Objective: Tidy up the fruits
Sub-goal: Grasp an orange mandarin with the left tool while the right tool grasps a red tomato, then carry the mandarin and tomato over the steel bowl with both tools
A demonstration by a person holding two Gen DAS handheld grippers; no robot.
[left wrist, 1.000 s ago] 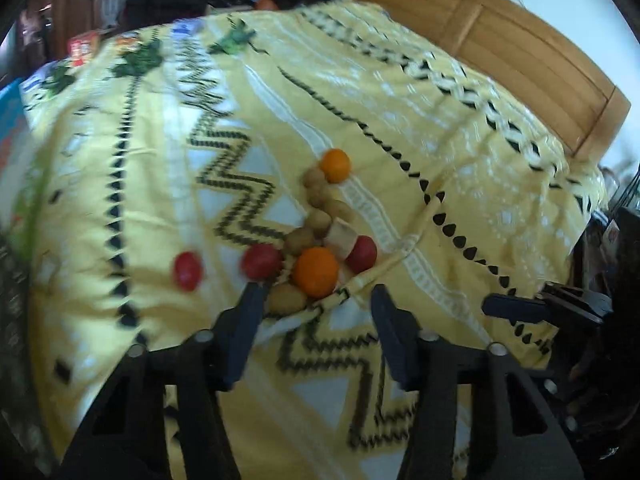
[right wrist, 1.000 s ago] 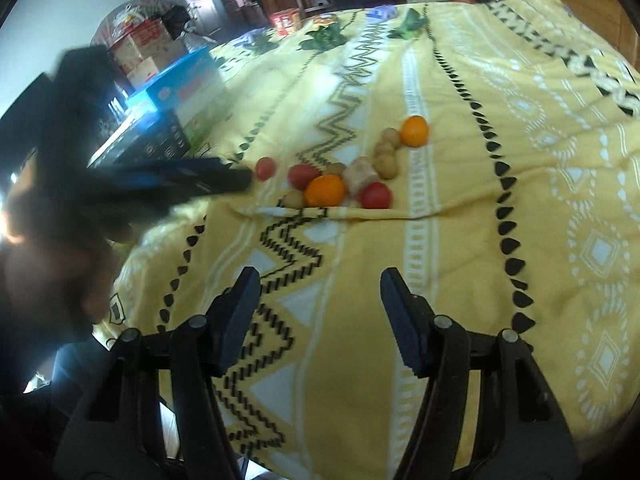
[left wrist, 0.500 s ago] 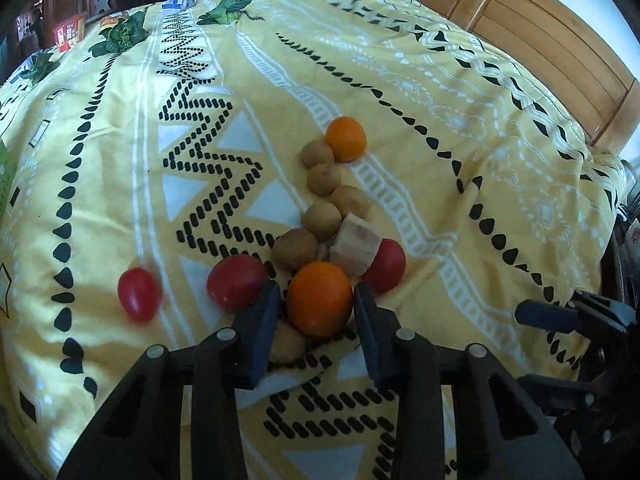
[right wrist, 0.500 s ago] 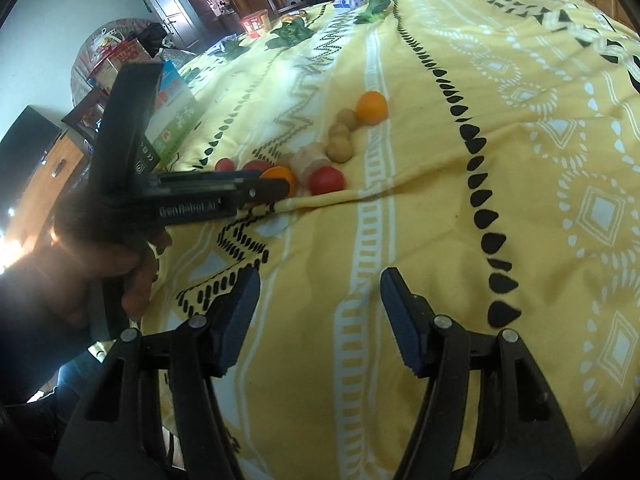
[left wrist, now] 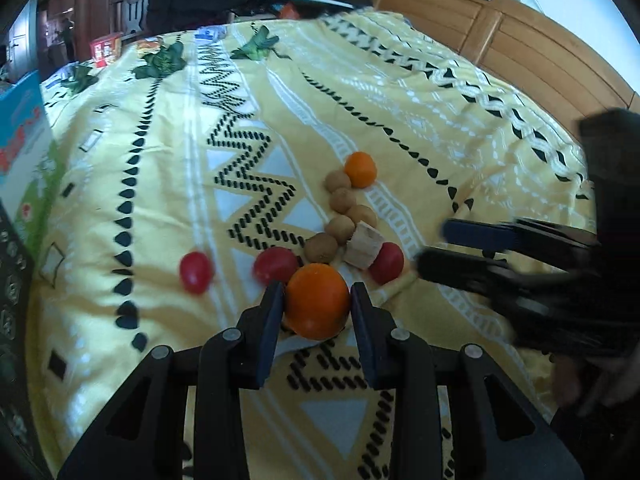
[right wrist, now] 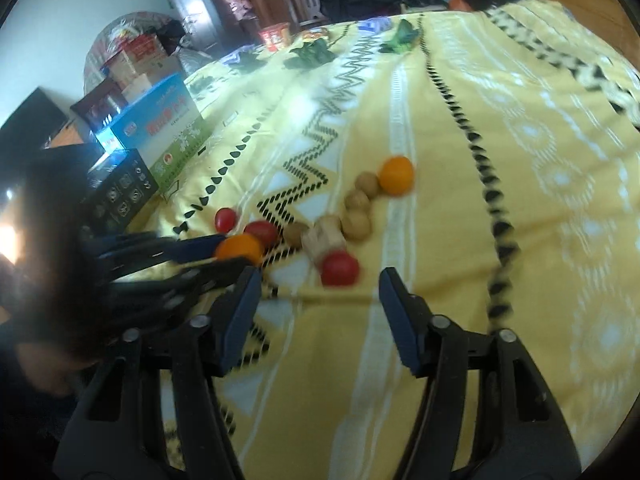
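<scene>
My left gripper (left wrist: 318,300) is shut on a large orange (left wrist: 318,306), also in the right wrist view (right wrist: 239,249). Behind it on the yellow bedspread (left wrist: 160,160) lie three red tomatoes (left wrist: 276,265), several brown round fruits (left wrist: 340,227), a wooden block (left wrist: 362,246) and a second orange (left wrist: 360,169). My right gripper (right wrist: 320,284) is open and empty, just short of the rightmost tomato (right wrist: 339,268). It shows in the left wrist view (left wrist: 448,248) at the right of the fruit.
Boxes (right wrist: 160,128) stand at the bed's left edge. Green leafy vegetables (left wrist: 160,66) lie at the far end of the bedspread. A wooden headboard (left wrist: 520,52) runs along the right. Clothes and furniture are piled behind the bed.
My left gripper closed in around the large orange and has shut on it. My right gripper moved forward and left toward the fruit cluster, still open.
</scene>
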